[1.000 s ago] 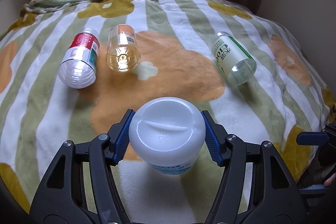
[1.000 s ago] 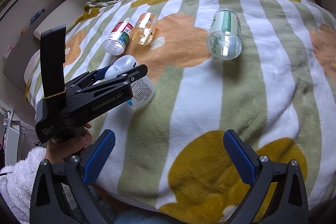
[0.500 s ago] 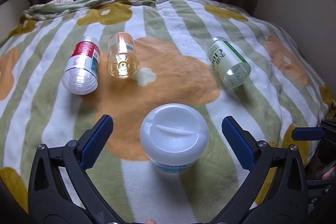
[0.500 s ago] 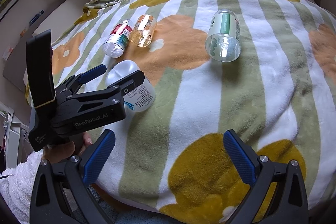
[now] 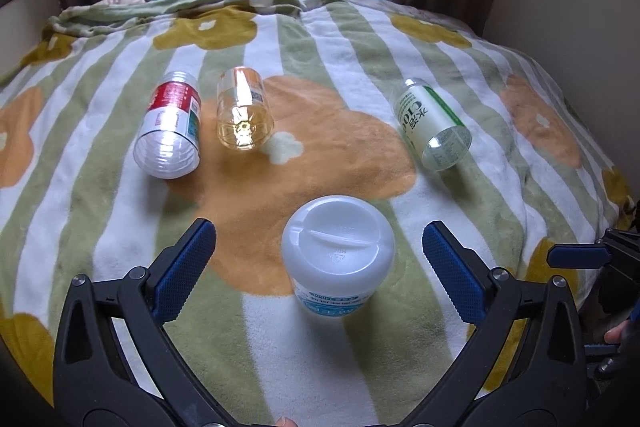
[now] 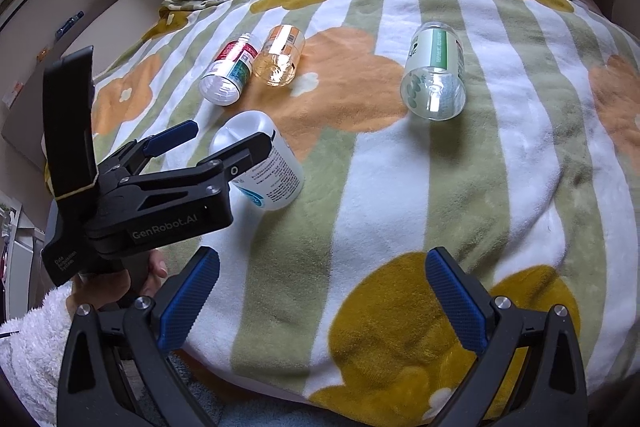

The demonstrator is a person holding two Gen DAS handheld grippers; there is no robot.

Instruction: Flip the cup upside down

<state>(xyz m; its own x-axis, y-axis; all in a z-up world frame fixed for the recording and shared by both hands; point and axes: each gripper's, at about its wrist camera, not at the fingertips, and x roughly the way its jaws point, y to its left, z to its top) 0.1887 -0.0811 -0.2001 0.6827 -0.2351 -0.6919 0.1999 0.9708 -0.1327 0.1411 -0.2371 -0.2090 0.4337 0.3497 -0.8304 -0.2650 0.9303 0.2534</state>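
Observation:
A white plastic cup (image 5: 338, 259) with a blue-printed label stands on the striped blanket with its closed base up. In the right wrist view the same cup (image 6: 280, 171) leans a little on the soft blanket. My left gripper (image 5: 319, 231) is open, with one blue pad on either side of the cup and a clear gap to each. It also shows in the right wrist view as the left gripper (image 6: 228, 133), held by a hand in a white fleece sleeve. My right gripper (image 6: 323, 259) is open and holds nothing, above the blanket's near edge.
Three other cups sit farther back on the blanket (image 5: 280, 347): a red-labelled clear one (image 5: 172, 135), an amber one (image 5: 242, 117) touching it, and a green-labelled one (image 5: 434, 127) alone to the right. Curtains and a pale blue window lie behind.
My left gripper has gone from shut on the white cup to wide open and has drawn back a little. The cup stays base-up on the blanket. The right gripper has barely moved.

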